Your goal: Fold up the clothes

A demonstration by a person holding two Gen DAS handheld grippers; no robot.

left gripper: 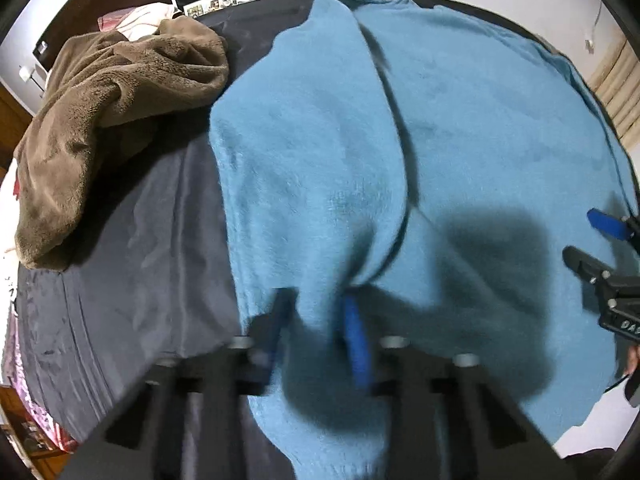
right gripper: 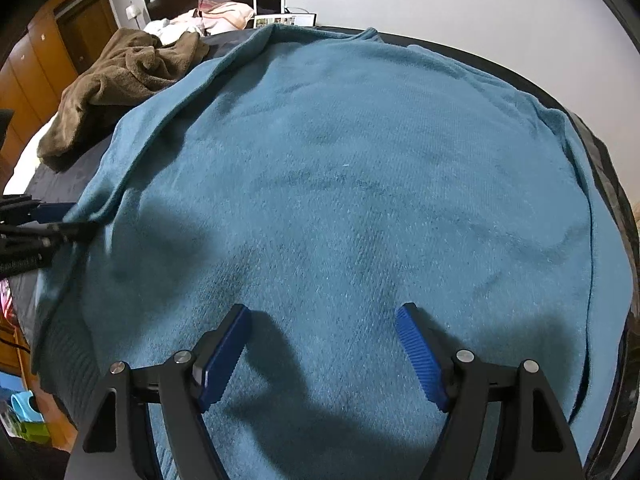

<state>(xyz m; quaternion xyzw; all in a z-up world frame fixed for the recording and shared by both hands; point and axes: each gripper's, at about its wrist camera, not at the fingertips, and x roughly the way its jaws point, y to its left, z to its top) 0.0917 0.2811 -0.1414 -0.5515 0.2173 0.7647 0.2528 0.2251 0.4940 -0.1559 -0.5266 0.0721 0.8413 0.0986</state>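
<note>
Left wrist view shows the left claw (left gripper: 316, 332) pinching the near edge of the soft blue sweater (left gripper: 460, 120), spread flat on the dark bed (left gripper: 132, 240). Right claw (right gripper: 322, 354) hangs wide open above it, holding nothing. It looks light and floppy, so grab the edges.

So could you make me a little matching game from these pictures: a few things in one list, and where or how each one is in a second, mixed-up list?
Things:
1. fluffy blue sweater
2. crumpled brown fleece garment
3. left tongs
4. right tongs

States:
A. wide open, nothing pinched
B. closed on a fold of blue fabric
C. spread flat across the dark cover
D. heaped at the far left

Pairs: 1-C, 2-D, 3-B, 4-A
</note>
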